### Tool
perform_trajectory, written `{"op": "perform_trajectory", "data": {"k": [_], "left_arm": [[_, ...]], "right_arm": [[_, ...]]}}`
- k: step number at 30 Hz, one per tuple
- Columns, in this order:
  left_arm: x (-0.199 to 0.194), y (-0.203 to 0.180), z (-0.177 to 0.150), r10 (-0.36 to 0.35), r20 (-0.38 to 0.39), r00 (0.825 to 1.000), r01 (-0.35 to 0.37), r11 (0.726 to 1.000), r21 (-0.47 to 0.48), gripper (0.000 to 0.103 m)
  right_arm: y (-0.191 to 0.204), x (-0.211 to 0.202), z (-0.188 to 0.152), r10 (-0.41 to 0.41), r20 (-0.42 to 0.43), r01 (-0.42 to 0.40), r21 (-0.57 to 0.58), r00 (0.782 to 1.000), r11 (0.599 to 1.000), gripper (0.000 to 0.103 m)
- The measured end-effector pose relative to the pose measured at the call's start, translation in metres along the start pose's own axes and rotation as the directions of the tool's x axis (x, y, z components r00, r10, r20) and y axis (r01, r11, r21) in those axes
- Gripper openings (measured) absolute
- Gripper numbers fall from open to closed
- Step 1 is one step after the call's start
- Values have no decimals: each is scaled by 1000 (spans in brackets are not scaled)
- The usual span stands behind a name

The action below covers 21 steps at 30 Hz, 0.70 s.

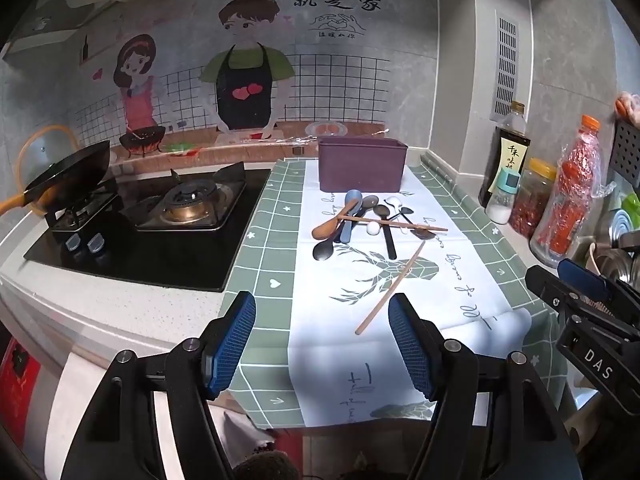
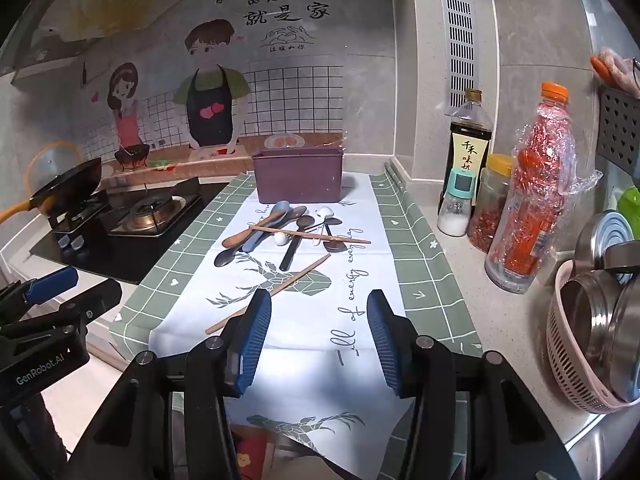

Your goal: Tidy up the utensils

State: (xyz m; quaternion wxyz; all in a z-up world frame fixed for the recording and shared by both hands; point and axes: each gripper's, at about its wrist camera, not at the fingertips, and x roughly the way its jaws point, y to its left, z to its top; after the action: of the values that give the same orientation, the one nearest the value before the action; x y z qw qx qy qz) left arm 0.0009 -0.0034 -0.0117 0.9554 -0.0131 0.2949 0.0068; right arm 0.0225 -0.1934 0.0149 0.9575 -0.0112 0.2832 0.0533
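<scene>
A pile of spoons [image 1: 360, 220] lies on the white cloth in front of a purple box [image 1: 362, 164]: wooden, blue, black and white ones, with a chopstick [image 1: 394, 222] across them. A second chopstick [image 1: 390, 290] lies loose nearer me. My left gripper [image 1: 322, 344] is open and empty above the cloth's near end, short of the loose chopstick. My right gripper [image 2: 316, 344] is open and empty too, with the loose chopstick [image 2: 272, 292] just ahead at its left finger. The pile [image 2: 288, 228] and box [image 2: 300, 178] lie beyond it.
A gas stove [image 1: 160, 216] with a black wok [image 1: 68, 176] is at the left. Sauce bottle [image 2: 468, 148], salt shaker [image 2: 456, 204], spice jar [image 2: 490, 204] and wrapped bottle [image 2: 532, 196] stand at the right. A pink basket [image 2: 576, 348] holds steel bowls.
</scene>
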Motion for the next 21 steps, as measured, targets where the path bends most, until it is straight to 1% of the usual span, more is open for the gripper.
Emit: {"op": "perform_trajectory", "data": {"k": [12, 21], "left_arm": [[0, -2, 4, -5, -10, 1000, 5, 1000, 1, 69], [2, -11, 3, -5, -11, 1000, 5, 1000, 8, 69]], "right_arm": [[-8, -3, 1, 0, 16, 0, 12, 1000, 1000, 47], [-12, -4, 2, 3, 20, -3, 13, 1000, 1000, 48]]}}
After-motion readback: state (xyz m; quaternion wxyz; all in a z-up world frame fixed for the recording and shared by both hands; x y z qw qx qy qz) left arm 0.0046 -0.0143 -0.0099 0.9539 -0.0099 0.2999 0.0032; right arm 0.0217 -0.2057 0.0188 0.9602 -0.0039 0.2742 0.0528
